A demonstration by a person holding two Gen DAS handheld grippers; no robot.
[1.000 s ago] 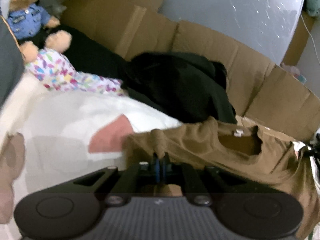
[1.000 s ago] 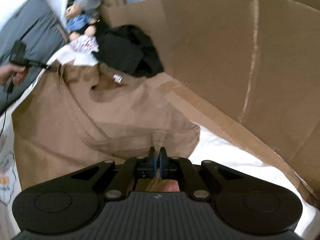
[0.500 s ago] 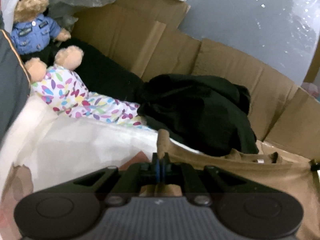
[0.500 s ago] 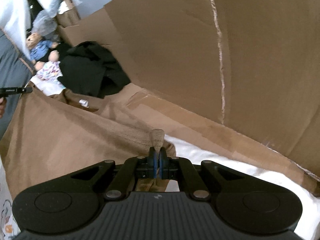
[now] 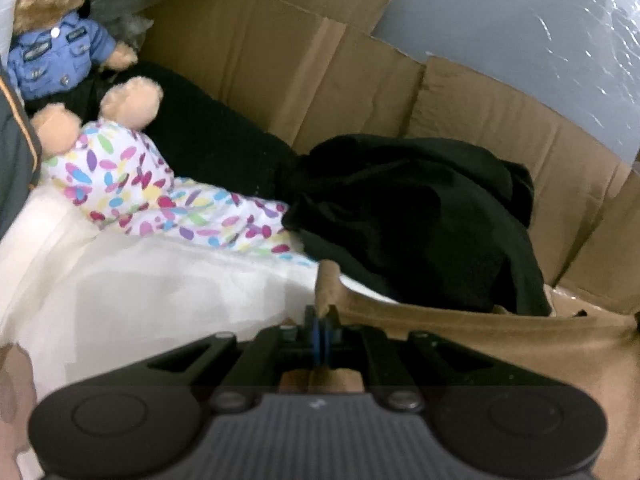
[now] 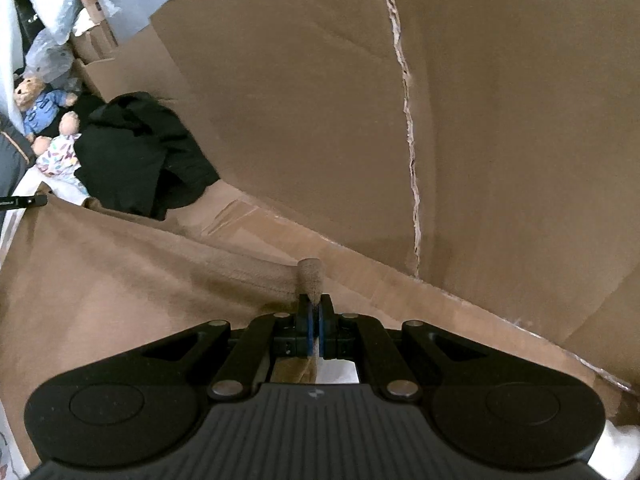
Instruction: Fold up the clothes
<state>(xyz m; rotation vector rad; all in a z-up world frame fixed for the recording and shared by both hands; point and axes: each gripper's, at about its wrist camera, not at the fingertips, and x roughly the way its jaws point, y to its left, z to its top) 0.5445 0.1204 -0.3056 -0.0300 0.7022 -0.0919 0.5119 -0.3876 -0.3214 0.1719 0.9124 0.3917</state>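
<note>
Two grippers are at work on one brown shirt [image 6: 100, 280]. The left gripper [image 5: 321, 322] has its jaws pressed together on a corner of the cloth, a small tuft poking up above the blue pads; the right gripper [image 6: 315, 312] pinches the opposite corner the same way, with a rolled nub of fabric standing above its tips. Between the two the shirt hangs stretched, its top edge running taut from one grip to the other, the body falling below in a broad, plain tan sheet with soft creases near the right grip.

Beyond the shirt I count one heap of black clothes [image 5: 420, 232], one white garment with coloured spots [image 5: 168, 200] and one teddy bear [image 5: 56, 44] in a blue uniform shirt, all lying on a white sheet [image 5: 120, 288]. The spotted garment rests against the bear's feet and touches the black heap. Brown cardboard [image 6: 500, 120] stands behind everything, with a ragged seam running down it.
</note>
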